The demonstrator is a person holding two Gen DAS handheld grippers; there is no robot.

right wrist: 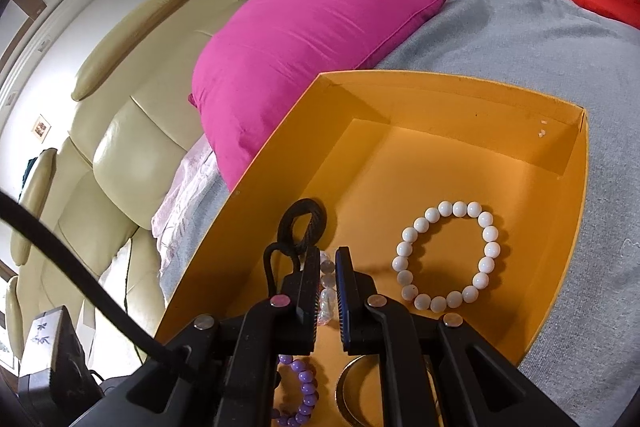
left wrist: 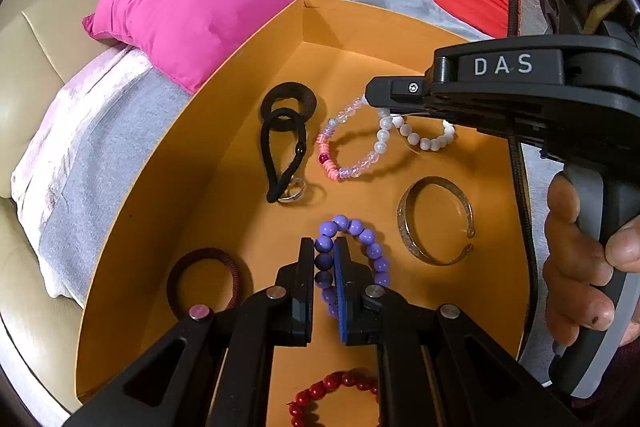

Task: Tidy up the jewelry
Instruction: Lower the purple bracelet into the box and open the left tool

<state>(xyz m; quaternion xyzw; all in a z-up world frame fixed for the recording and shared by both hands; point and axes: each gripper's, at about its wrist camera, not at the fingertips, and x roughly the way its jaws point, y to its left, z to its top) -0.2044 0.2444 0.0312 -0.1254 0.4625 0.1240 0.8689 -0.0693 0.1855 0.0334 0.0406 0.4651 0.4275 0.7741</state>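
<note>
Left gripper (left wrist: 324, 259) on upright purple bracelet (left wrist: 360, 259)

Inside an orange box (left wrist: 248, 75) set on a grey blanket (left wrist: 96, 163), the left gripper (left wrist: 324, 259) pinches a purple bead bracelet (left wrist: 360, 247), its jaws closed on the beads near the box's middle. Just right of that bracelet lies a metal cuff bangle (left wrist: 434, 223), with black hair ties (left wrist: 286, 139) and a pink-and-clear bead bracelet (left wrist: 348, 147) farther off, a dark ring-shaped band (left wrist: 204, 279) to its left and red beads (left wrist: 332, 387) nearer the camera. The right gripper (left wrist: 370, 95), gripped by a hand (left wrist: 580, 259), reaches over the white bead bracelet (left wrist: 420, 135) beyond the bangle, tips closed at the clear beads.
</note>
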